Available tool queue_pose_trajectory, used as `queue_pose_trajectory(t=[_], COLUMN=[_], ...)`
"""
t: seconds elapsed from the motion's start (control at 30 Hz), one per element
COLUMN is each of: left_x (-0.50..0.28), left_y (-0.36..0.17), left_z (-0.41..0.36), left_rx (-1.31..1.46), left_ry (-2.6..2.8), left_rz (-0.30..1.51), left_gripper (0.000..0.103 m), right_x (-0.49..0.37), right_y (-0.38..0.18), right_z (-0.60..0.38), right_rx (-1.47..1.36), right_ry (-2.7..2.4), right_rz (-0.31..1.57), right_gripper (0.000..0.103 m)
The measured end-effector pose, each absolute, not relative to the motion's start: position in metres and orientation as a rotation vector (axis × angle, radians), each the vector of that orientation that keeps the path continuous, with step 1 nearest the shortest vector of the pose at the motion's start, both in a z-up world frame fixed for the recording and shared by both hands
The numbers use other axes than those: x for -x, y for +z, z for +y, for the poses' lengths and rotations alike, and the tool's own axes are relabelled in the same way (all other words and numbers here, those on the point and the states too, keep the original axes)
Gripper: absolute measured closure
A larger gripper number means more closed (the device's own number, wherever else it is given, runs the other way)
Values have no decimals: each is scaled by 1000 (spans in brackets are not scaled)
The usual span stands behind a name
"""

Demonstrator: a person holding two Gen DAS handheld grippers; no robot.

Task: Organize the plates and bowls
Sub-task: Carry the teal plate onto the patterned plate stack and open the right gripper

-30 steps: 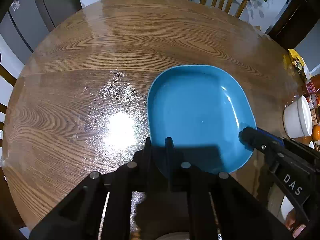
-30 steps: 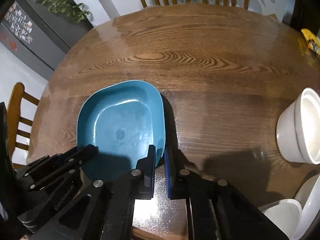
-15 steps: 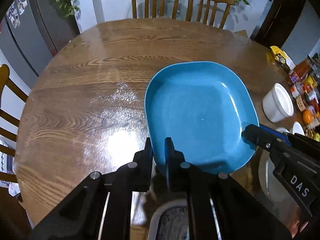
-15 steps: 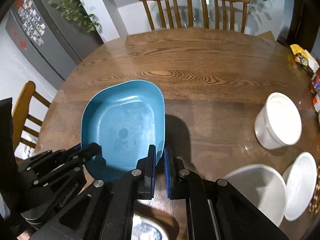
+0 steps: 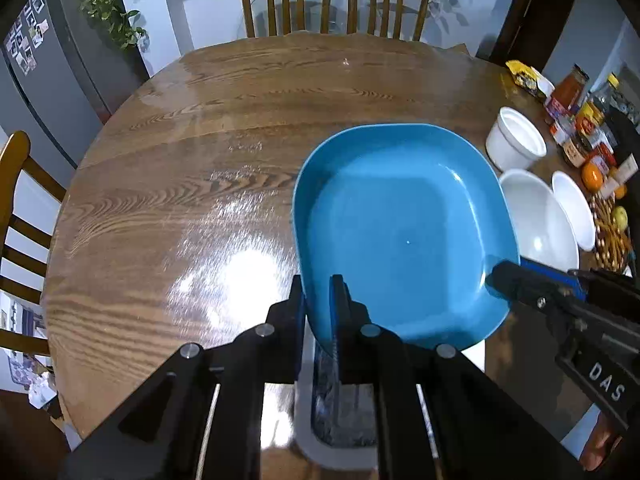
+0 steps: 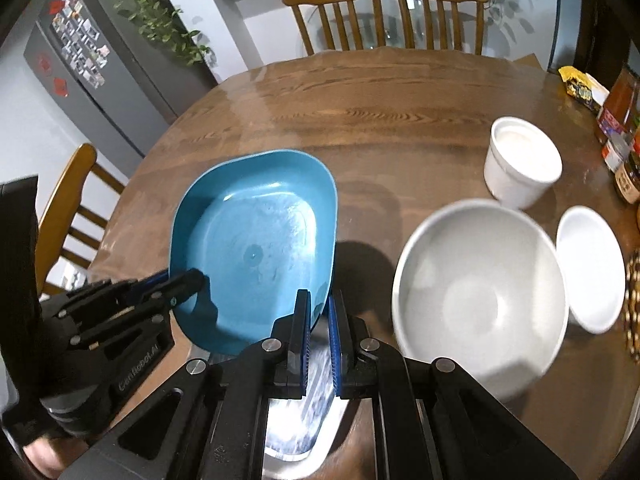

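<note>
A blue square plate hangs above the round wooden table, held by both grippers. My left gripper is shut on its near left rim. My right gripper is shut on its near right rim; the plate also shows in the right wrist view. The right gripper shows in the left wrist view, and the left gripper shows in the right wrist view. A large white bowl, a small white dish and a white cup-shaped bowl sit to the right.
A white and patterned dish lies below the plate near the table's front edge. Jars, bottles, snacks and fruit crowd the right side. Wooden chairs stand at the far side and one on the left.
Both grippers have lifted the blue plate off the table and drawn back, so more of the table, the white bowls and the dish below have come into view.
</note>
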State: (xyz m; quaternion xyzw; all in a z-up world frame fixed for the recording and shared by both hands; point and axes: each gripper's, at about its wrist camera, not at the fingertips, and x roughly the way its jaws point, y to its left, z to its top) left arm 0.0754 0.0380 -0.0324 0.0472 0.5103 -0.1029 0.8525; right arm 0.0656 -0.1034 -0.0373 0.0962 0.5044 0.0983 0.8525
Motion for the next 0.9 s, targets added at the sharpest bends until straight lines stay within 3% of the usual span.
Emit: queue_pose_trajectory(t=[0.47,0.67,0.8,0.9], left_x=[-32,-30,-26,-27], left_y=[-70,-73,-71,-60], left_z=[40,39,41,46], left_rx=[-235,-246,-253,-217], left_ry=[-265,-265,-257,-232], left_rz=[1180,1181,1163,1137], left_gripper=[93,86,59,48], right_x=[-16,-13,-7,0], right_y=[-85,-94,-85,-73], right_z=[-83,-79,-84,-95], right_rx=[-247,-262,-240,-237], right_ry=[237,228,222,212], right_rz=[1215,1242,1213,1172], right_gripper=[92,91,88,88])
